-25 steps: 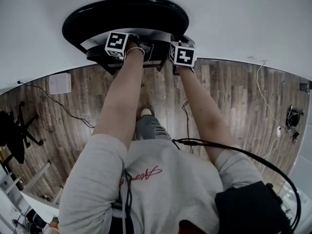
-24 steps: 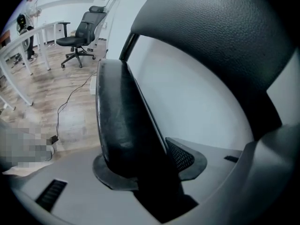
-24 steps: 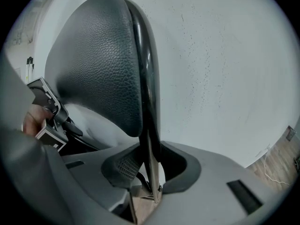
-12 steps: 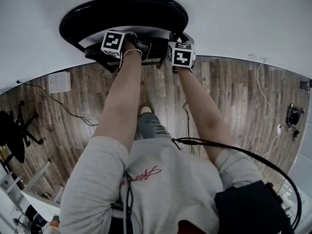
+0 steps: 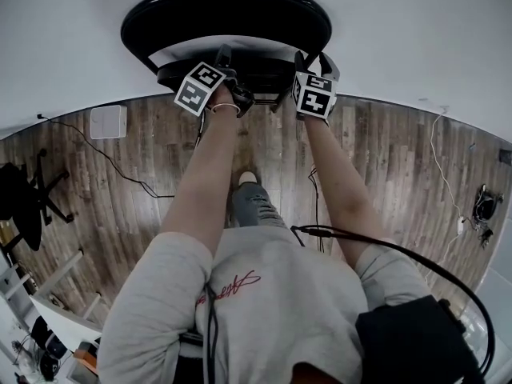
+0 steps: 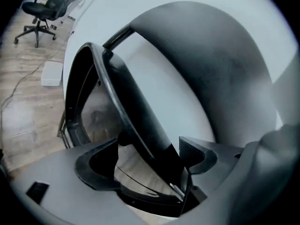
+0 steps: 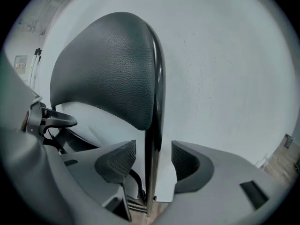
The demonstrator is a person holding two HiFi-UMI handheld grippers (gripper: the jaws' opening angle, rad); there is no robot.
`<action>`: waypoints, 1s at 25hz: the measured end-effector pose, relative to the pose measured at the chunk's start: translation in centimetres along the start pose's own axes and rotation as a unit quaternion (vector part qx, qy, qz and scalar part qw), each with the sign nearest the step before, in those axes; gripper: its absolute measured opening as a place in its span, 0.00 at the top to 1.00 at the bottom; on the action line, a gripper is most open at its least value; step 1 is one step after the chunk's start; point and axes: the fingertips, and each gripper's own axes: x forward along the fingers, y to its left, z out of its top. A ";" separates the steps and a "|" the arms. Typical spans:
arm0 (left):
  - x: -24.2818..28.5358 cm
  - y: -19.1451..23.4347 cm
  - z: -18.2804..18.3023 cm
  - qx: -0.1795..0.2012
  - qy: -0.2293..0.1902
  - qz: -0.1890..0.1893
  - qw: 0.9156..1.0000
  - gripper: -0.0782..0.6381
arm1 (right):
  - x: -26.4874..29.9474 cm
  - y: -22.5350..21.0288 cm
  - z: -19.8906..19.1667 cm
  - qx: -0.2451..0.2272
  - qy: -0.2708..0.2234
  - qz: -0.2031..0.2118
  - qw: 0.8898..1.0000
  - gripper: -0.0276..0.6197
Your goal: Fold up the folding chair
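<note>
The black folding chair [image 5: 226, 14] stands against the white wall, with its rounded backrest above its seat [image 5: 232, 74]. In the left gripper view the chair's black frame tube [image 6: 136, 121] runs slantwise between the jaws of my left gripper [image 6: 147, 156]. Those jaws have just been opening and stand apart, the tube close to the right pad. In the right gripper view the padded backrest [image 7: 105, 64] rises ahead and its upright side tube [image 7: 150, 172] stands between the jaws of my right gripper [image 7: 150, 161]. They have just been opening too, with a gap on either side.
An office chair [image 5: 24, 206] stands on the wood floor at the far left. A white box [image 5: 108, 122] lies by the wall. Cables [image 5: 120, 186] trail over the floor on both sides. The person's shoe [image 5: 252, 202] is just behind the folding chair.
The left gripper's marker cube has turned and tilted. Both grippers and the chair sit a little further right in the head view. The arms have hardly shifted along the chair.
</note>
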 end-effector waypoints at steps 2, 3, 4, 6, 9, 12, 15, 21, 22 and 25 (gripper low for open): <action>-0.6 0.4 0.7 0.027 -0.021 -0.029 0.999 0.28 | -0.5 0.0 -0.4 0.014 -0.002 0.000 1.000 0.61; -1.2 0.5 1.1 0.057 -0.038 -0.036 0.997 0.24 | -0.9 0.0 -0.6 0.022 -0.005 0.000 1.000 0.61; -1.8 0.5 1.6 0.092 -0.058 -0.041 0.993 0.24 | -1.5 -0.1 -0.7 0.030 -0.009 -0.001 1.000 0.60; -3.1 0.4 2.2 0.150 -0.089 -0.052 0.983 0.24 | -3.0 -0.4 -0.7 0.042 -0.024 -0.006 0.999 0.60; -4.4 0.8 2.8 0.201 -0.101 -0.058 0.973 0.24 | -4.8 -0.1 -0.9 0.052 -0.044 -0.005 0.998 0.60; -6.8 1.7 3.1 0.279 -0.095 -0.059 0.954 0.24 | -7.2 1.2 -0.3 0.054 -0.070 0.007 0.996 0.60; -10.6 2.7 2.5 0.345 -0.086 -0.079 0.931 0.24 | -10.9 2.8 0.8 0.051 -0.107 0.026 0.993 0.60; -19.9 -0.6 1.1 0.410 -0.073 -0.214 0.884 0.25 | -19.8 7.7 3.1 0.001 -0.154 0.069 0.986 0.62; -21.6 -1.5 1.2 0.413 -0.074 -0.234 0.877 0.27 | -21.4 8.5 3.3 -0.010 -0.160 0.072 0.984 0.70; -26.7 -3.7 2.4 0.426 -0.094 -0.272 0.858 0.52 | -26.4 10.8 4.4 -0.024 -0.185 0.083 0.979 0.87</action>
